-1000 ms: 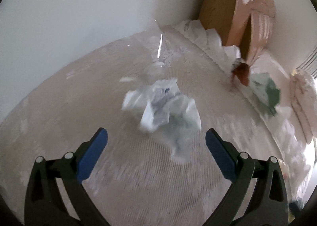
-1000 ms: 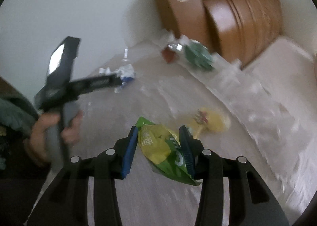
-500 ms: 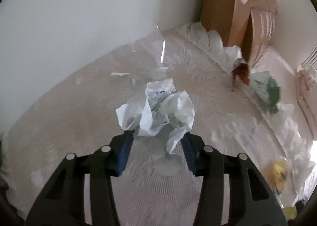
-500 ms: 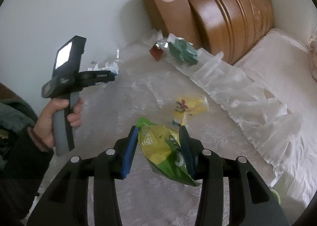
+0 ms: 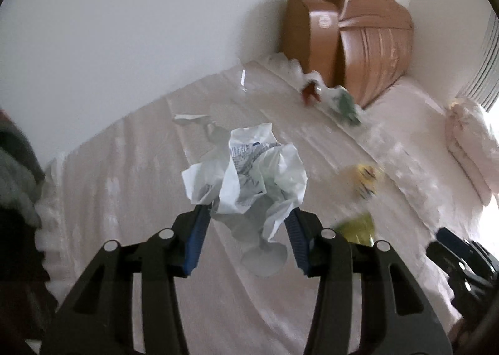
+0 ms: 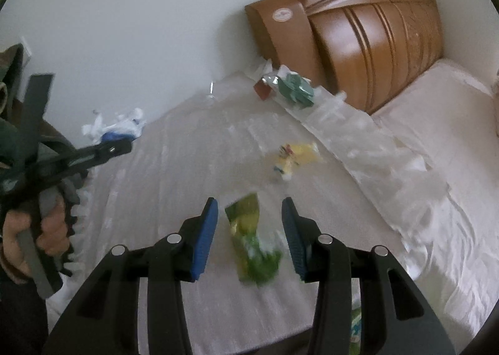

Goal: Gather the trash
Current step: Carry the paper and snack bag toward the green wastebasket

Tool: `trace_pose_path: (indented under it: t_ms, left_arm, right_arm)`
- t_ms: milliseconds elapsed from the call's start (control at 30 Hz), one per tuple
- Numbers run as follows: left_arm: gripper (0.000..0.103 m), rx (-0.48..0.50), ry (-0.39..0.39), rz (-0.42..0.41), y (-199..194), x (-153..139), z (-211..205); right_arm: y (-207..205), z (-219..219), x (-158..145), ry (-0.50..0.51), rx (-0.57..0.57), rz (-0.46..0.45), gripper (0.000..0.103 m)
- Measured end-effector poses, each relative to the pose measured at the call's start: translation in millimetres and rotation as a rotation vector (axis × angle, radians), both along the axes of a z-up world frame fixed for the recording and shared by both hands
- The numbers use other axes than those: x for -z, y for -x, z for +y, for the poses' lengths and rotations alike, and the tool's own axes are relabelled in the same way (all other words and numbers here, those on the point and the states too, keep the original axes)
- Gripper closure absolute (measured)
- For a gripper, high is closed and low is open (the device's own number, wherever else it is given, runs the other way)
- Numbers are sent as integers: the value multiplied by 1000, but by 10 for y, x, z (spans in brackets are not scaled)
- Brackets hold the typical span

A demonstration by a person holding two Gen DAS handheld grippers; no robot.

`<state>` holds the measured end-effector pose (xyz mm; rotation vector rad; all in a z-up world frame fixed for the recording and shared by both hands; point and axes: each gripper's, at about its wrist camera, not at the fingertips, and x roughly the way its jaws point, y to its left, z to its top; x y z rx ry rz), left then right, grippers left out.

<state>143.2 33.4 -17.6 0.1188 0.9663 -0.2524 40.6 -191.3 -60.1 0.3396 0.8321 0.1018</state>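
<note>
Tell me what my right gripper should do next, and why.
Probably close the right gripper on the green snack bag. Its blue fingers stand open on either side of the bag and touch neither edge. The left gripper is already shut on the crumpled white wrapper. The bag is blurred, so it may be moving; steady first.

On the bed (image 6: pixel 174 186), a snack bag (image 6: pixel 252 246) lies before, seemingly, a wrapper (image 6: pixel 293 155).

Crumpled white bag (image 5: pixel 246 174), centre of left wrist view: blue print, too blurred to read.
Headboard (image 6: pixel 368 31) sticker (image 6: pixel 283 14), upper right of right wrist view: illegible.
</note>
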Motion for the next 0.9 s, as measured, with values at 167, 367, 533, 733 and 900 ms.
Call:
trace_pose_path:
  t_ms: [167,367,533,733,900]
  left_arm:
    - [57,20,-14,26,291,85,13]
    - [57,6,-26,100,347,289,206]
    - [57,5,-20,144,352,423,359]
    - [56,17,-14,162,295,504,437]
    - [56,35,-13,168,261,523,455]
  right_arm:
    - [-15,47,170,12,-69,71,38]
    - [-529,276,432,152,-186,298,16]
    - [-867,470,587,308,-277,431,14]
    - [-979,593,622,348,-321,501,54]
    - [-1002,698,588,397,-347,516,58]
